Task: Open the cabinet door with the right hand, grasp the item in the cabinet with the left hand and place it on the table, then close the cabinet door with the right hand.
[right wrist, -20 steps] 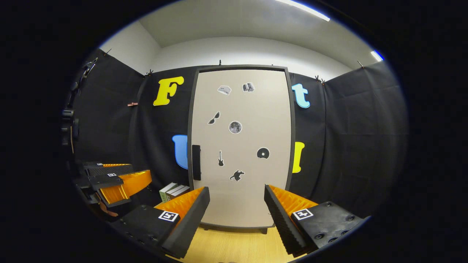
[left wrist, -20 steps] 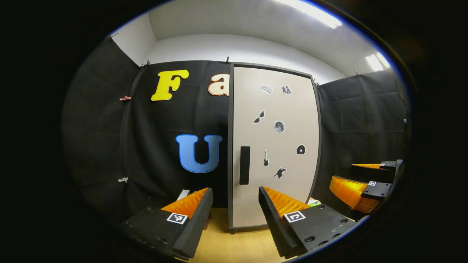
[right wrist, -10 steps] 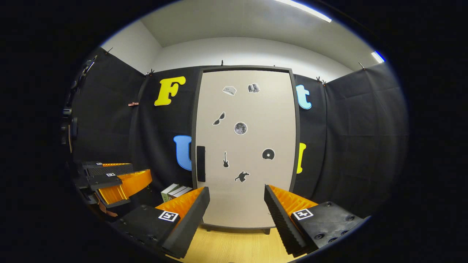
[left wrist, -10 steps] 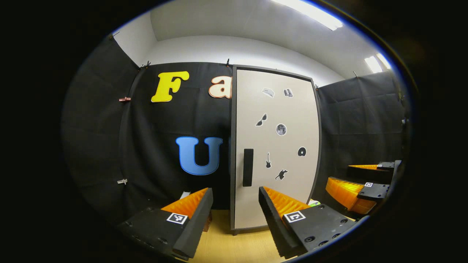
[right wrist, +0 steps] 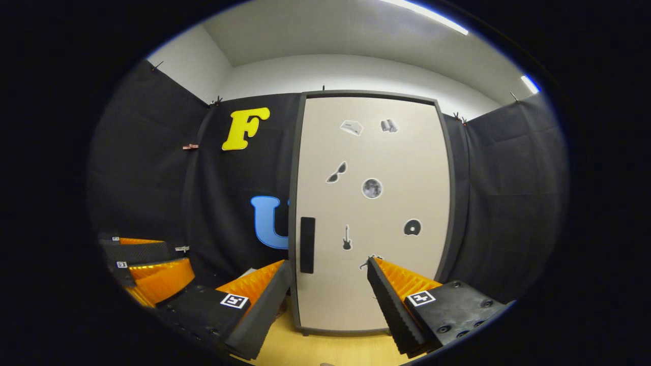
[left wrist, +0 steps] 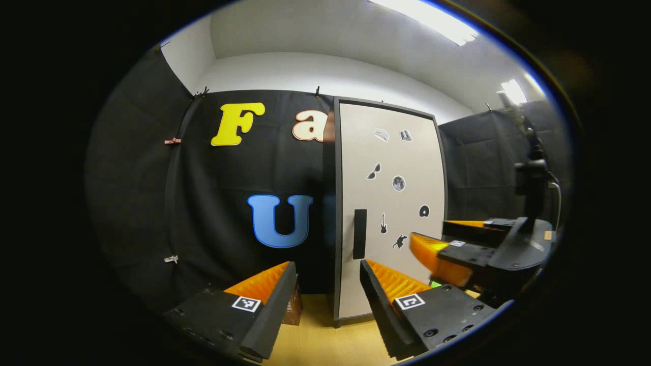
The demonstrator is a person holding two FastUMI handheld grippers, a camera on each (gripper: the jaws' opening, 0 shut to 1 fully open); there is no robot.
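Change since a second ago: right gripper (right wrist: 325,284) has advanced on the cabinet, whose door (right wrist: 371,213) now looms larger at frame centre; in the left gripper view that same gripper has slid from the far right edge inward. Right gripper: fingers spread wide, holding nothing, framing the door's lower part, short of contact. Handle (right wrist: 307,245): dark vertical bar, lower left of the door, just above the left fingertip. Left gripper (left wrist: 325,287): fingers apart, empty, lower centre of its own view. Door: closed, bearing small stickers. Item: hidden inside the cabinet. Table (right wrist: 305,348): pale wood, bottom of frame. Reading: opening approach under way; handle not yet reached.
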